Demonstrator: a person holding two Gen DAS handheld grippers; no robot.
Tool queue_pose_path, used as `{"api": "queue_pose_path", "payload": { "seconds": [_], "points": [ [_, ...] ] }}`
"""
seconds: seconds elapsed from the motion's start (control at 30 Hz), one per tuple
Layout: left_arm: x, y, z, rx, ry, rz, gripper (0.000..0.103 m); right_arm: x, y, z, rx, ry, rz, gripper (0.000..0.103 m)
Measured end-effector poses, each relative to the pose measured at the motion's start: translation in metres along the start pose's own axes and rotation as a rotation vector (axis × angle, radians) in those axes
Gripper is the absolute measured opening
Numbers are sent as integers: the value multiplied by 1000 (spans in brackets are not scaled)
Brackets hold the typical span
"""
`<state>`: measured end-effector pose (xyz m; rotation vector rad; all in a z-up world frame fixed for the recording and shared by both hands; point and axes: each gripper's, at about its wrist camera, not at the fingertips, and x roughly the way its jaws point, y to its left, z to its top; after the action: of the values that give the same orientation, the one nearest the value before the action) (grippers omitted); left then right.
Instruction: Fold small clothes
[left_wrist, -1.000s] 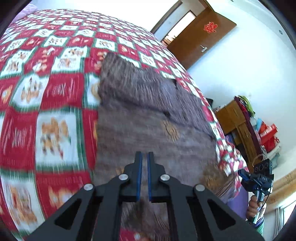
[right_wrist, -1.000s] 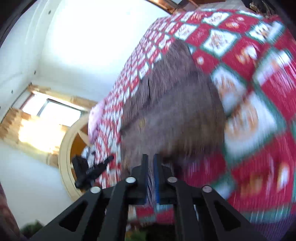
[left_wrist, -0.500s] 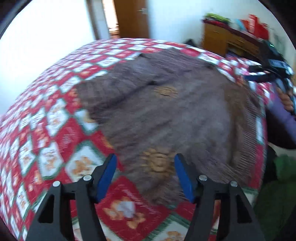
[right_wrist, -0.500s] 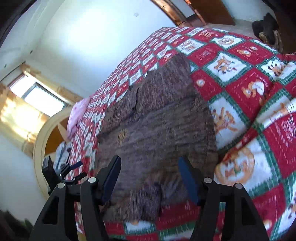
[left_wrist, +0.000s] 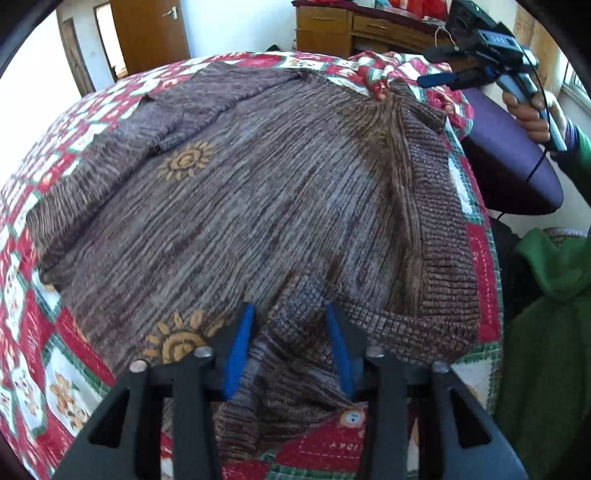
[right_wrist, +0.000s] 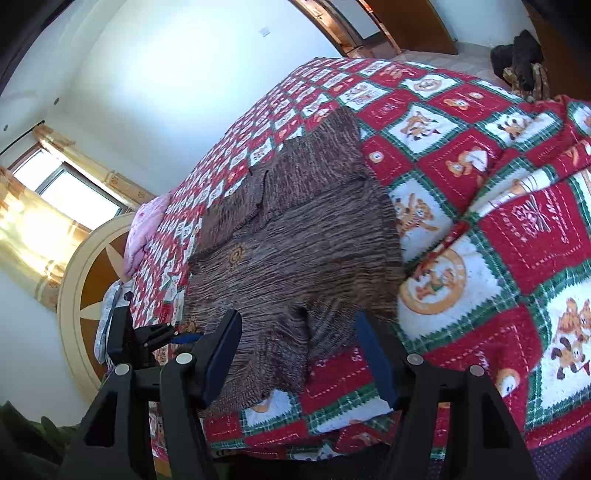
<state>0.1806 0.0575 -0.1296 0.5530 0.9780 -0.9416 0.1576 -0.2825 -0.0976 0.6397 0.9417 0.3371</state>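
Brown sweater (left_wrist: 258, 206) spread on quilt (right_wrist: 517, 229), hem bunched near edge. Left gripper (left_wrist: 290, 347) wide over hem fold; right gripper (right_wrist: 299, 354) wide, probably not touching. Pinch single layer, smooth hem first.

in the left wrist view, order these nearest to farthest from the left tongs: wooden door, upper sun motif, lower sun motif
1. lower sun motif, on the sweater just left of the left tongs.
2. upper sun motif, farther up the sweater, left of centre.
3. wooden door, beyond the bed, upper left.
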Motion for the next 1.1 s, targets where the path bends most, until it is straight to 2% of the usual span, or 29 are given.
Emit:
{"api": "queue_pose_path", "payload": {
  "seconds": [0.07,0.1,0.23,0.3,0.47,0.67,0.8,0.83,0.87,0.9,1.0,1.1],
  "points": [
    [-5,-3,-4,-1,5,10,18,1,-2,0,13,-5,8,66],
    [-7,-5,-6,-11,0,14,17,1,-3,0,12,-7,12,66],
    [-4,-8,-15,-107,-42,39,13,3,-6,3,12,5,-13,66],
    [-4,-1,-15,-198,-73,48,9,-1,-6,6,2,8,-26,66],
    [-15,22,-35,-451,-181,29,8,7,5,3,-59,60,-21,66],
    [-29,28,-46,-592,-275,2,8,48,11,-19,-42,187,30,66],
    [-32,30,-46,-610,-300,7,8,59,17,-20,-52,177,66,64],
    [-33,29,-45,-610,-300,10,8,62,20,-19,-74,190,51,43],
    [-34,29,-45,-611,-306,13,8,66,21,-19,-89,214,34,3],
    [-36,29,-45,-612,-314,16,8,70,21,-18,-91,244,24,3],
    [-44,39,-42,-639,-344,15,8,71,17,-7,-49,242,76,3],
    [-47,57,-33,-684,-363,36,8,70,11,20,1,162,113,3]
  ]
}}
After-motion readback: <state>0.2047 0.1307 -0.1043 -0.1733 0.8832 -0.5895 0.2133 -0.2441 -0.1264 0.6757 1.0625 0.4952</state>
